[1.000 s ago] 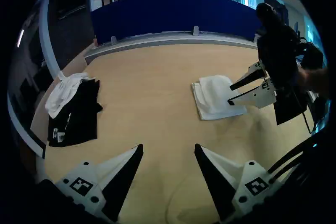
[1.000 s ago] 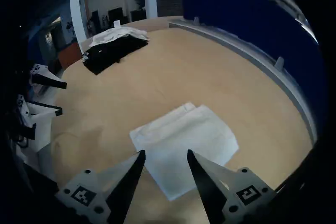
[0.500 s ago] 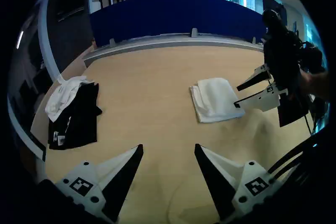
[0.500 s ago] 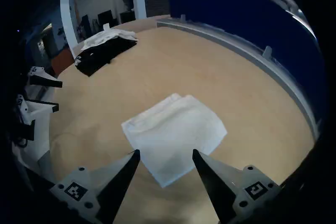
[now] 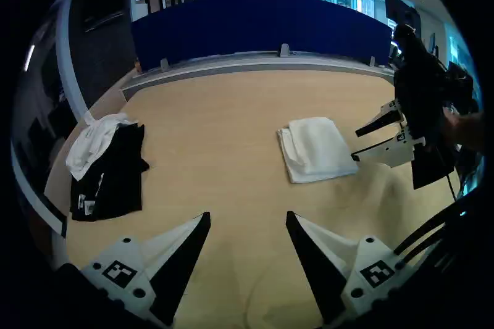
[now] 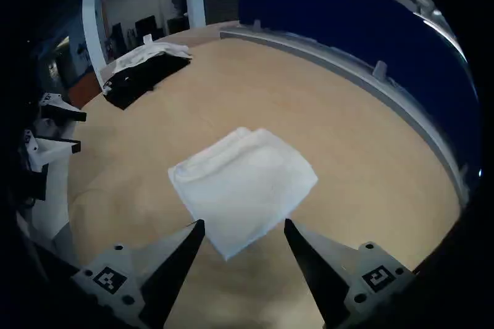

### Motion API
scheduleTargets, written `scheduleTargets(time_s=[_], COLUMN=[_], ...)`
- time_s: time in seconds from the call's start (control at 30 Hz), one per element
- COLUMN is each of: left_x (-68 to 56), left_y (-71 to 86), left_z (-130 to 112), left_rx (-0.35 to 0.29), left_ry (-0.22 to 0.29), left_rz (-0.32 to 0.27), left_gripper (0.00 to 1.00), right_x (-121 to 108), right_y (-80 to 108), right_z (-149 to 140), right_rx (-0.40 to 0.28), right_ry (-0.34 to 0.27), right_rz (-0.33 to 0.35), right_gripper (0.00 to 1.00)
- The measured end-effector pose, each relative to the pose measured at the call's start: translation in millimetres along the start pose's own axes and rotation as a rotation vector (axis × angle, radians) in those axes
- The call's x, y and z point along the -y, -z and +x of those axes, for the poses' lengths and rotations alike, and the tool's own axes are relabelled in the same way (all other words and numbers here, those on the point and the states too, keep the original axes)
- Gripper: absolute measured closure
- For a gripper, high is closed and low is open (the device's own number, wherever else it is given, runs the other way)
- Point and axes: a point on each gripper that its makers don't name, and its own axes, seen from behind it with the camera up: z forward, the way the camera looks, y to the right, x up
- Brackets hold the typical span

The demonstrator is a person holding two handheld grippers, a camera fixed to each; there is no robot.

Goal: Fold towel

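1. Left gripper view, lower frame: left tool [image 5: 247,215], fingers spread wide, nothing between them; bare wood-toned surface [image 5: 216,113] shows in the gap.
2. Left gripper view, centre right: towel [image 5: 315,149], white, folded to a compact rectangle with layered edges along its left side, lying flat on the surface.
3. Left gripper view, right edge: right tool [image 5: 355,145], held by a hand [image 5: 466,128], fingers parted and pointing left, with the tips just beside the towel's right edge. Whether they touch the cloth cannot be told.
4. Left gripper view, left side: black garment [image 5: 111,174] heaped on the surface, with a white garment [image 5: 92,141] lying partly over its upper end; both are well apart from the towel.
5. Left gripper view, top: blue partition [image 5: 259,23] along the far edge of the surface.
6. Right gripper view, lower frame: right tool [image 6: 244,223], fingers spread, gripping nothing.
7. Right gripper view, centre: towel [image 6: 244,184], folded, flat on the surface [image 6: 346,144], with its near corner lying just above the gap between the finger tips.
8. Right gripper view, left edge: left tool [image 6: 81,131], fingers parted, empty, well apart from the towel.
9. Right gripper view, upper left: black garment [image 6: 145,73] with the white garment [image 6: 151,51] on its far end.
10. Right gripper view, upper right: blue partition [image 6: 346,14].
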Motion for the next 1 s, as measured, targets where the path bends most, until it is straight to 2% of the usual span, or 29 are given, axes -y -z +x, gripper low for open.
scheduleTargets(time_s=[0.5,1.0], left_x=[0.0,-2.8], left_y=[-1.7,-0.9], left_z=[1,-1], left_rx=[-0.001,0.0], left_ry=[-0.003,-0.007], left_rz=[-0.001,-0.005], left_gripper=[0.1,0.1], right_x=[1,2], right_y=[-3.0,-2.9], right_z=[-24,-24], right_rx=[0.034,0.033], right_ry=[0.0,-0.003], right_rz=[-0.01,-0.01], right_gripper=[0.0,0.0])
